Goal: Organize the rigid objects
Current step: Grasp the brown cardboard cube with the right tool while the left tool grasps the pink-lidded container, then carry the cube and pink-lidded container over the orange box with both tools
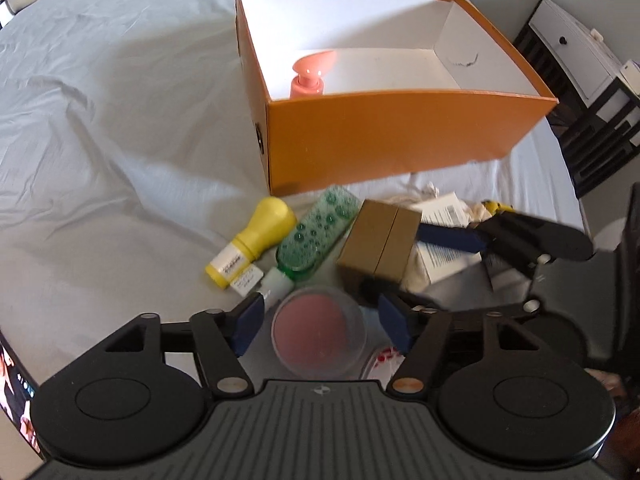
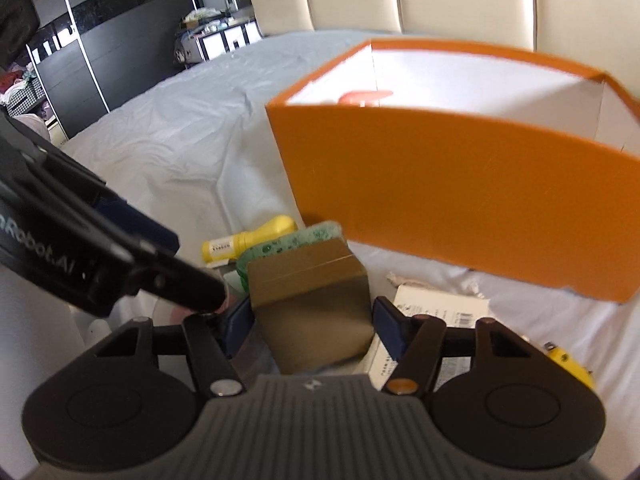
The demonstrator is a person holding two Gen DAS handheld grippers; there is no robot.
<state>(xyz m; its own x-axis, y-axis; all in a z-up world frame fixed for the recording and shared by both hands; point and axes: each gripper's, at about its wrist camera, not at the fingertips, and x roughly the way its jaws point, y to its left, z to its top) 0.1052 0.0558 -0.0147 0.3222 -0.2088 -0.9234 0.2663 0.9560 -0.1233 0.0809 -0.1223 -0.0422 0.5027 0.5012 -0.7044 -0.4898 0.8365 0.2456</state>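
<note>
Left wrist view: orange box (image 1: 400,144) far, pink pump bottle (image 1: 307,80) already inside. Left gripper (image 1: 322,322) jaws apart, straddling round jar (image 1: 319,332) near. Right gripper (image 2: 316,328) apart around brown box (image 2: 316,308), likely next pick; contact unclear.

Pink pump bottle (image 1: 307,76) half hidden behind orange box (image 1: 384,140) wall, label text on white carton (image 2: 436,312) too blurred to read, yellow object (image 2: 570,364) cut off behind the gripper body

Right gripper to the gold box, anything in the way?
Nothing visible. The gold box already sits between the right gripper fingers, though contact is unclear. The left gripper straddles the pink-lidded jar close beside it. The orange box stands just behind, top open.
</note>
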